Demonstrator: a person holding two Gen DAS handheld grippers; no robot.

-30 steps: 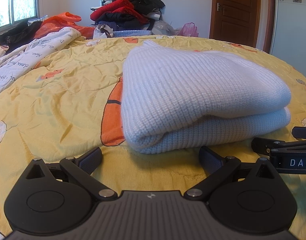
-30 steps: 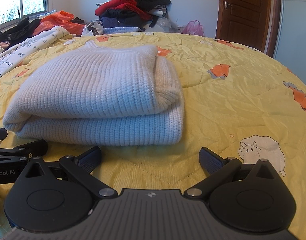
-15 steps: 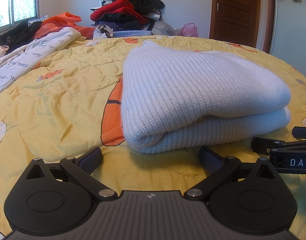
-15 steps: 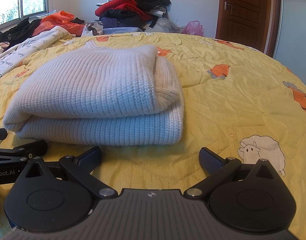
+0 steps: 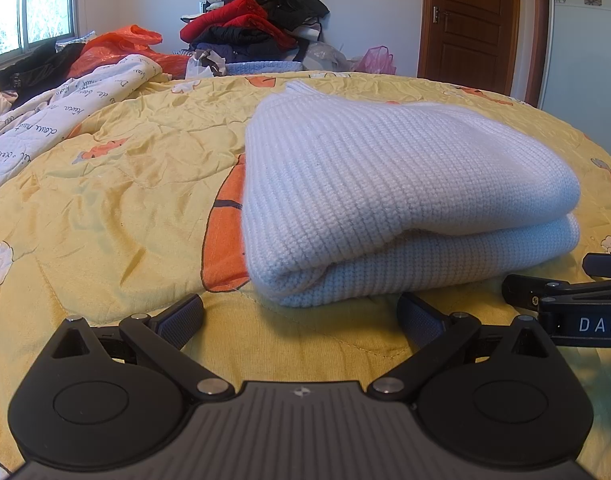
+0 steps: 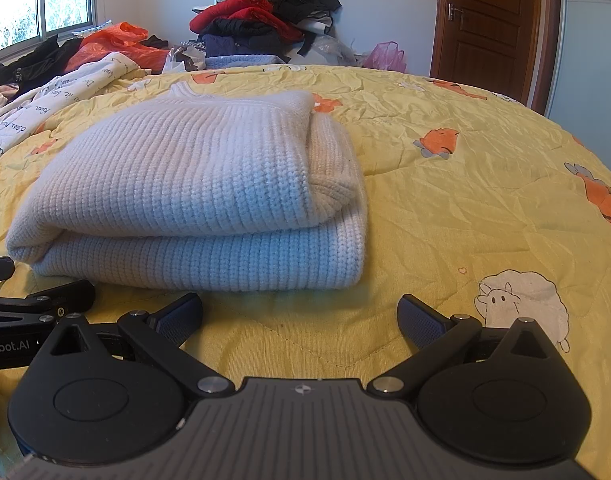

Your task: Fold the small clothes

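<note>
A white knitted sweater (image 5: 385,184) lies folded in a thick stack on the yellow bedspread (image 5: 125,208); in the right wrist view the same sweater (image 6: 193,188) sits left of centre. My left gripper (image 5: 301,312) rests low on the bed just in front of the sweater's near edge, open, nothing between its fingers. My right gripper (image 6: 301,312) is also open and empty, just short of the sweater's near right corner. Each gripper shows at the edge of the other's view: the right one (image 5: 565,300), the left one (image 6: 37,304).
A pile of red, black and dark clothes (image 5: 257,24) is heaped beyond the bed's far edge. A white printed quilt (image 5: 45,128) and an orange bag (image 5: 113,48) lie at the left under the window. A brown door (image 5: 469,20) stands at the back right.
</note>
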